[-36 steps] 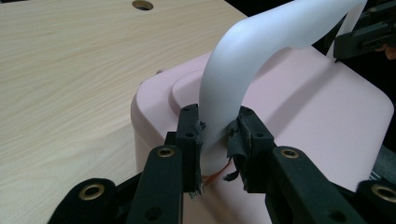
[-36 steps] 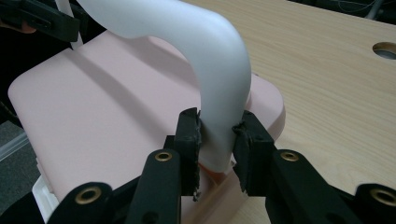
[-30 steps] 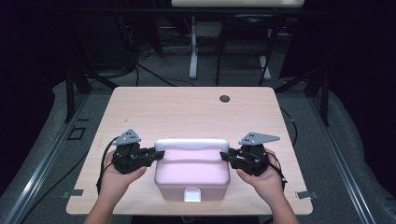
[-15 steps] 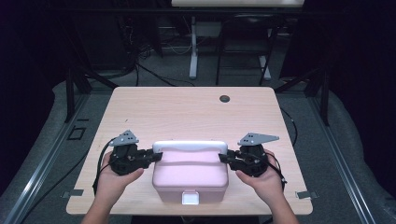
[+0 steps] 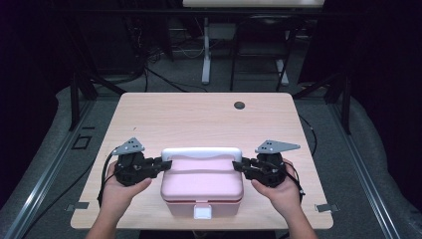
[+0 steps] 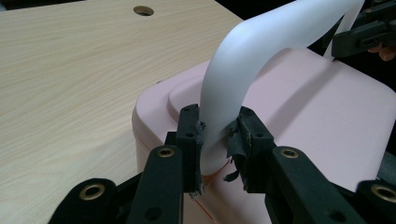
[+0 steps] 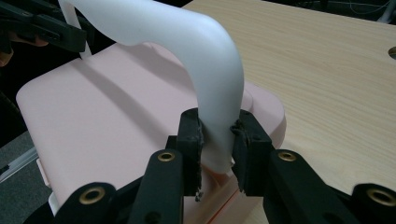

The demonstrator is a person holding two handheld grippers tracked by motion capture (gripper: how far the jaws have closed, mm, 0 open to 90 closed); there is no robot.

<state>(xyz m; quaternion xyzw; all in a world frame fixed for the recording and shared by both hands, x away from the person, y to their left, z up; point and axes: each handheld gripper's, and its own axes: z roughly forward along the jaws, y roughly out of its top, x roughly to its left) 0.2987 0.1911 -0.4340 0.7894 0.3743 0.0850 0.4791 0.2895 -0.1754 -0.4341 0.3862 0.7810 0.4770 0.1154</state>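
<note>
Pink box (image 5: 201,186) sits at lower centre of the high view, on the near half of the table (image 5: 199,119), its white latch (image 5: 202,212) at the near edge. White handle (image 5: 201,152) runs left to right across the frame above the box's far edge, long axis level with the line between the two hands. Left gripper (image 5: 166,164) comes in from the left, right gripper (image 5: 237,165) from the right, each at one end of the handle, so neither hand is nearer; the grips mirror each other. In the left gripper view the jaws are narrowed onto the handle's foot (image 6: 218,135), pads pressed on both sides, with the arch rising to the upper right of the frame. In the right gripper view the same: jaws clamped on the opposite foot (image 7: 217,140), arch sweeping to the upper left. The handle looks like smooth matte plastic, a broad flat band with rounded bends. The lid is pale pink, glossy-dull, with rounded corners and a shallow raised panel. Pads are black, frayed at the edges. The tabletop is light wood grain, with a cable hole (image 5: 239,105) near the far edge. My read: the handle pivots at these feet, so any swing must go across the box, both ends together.
</note>
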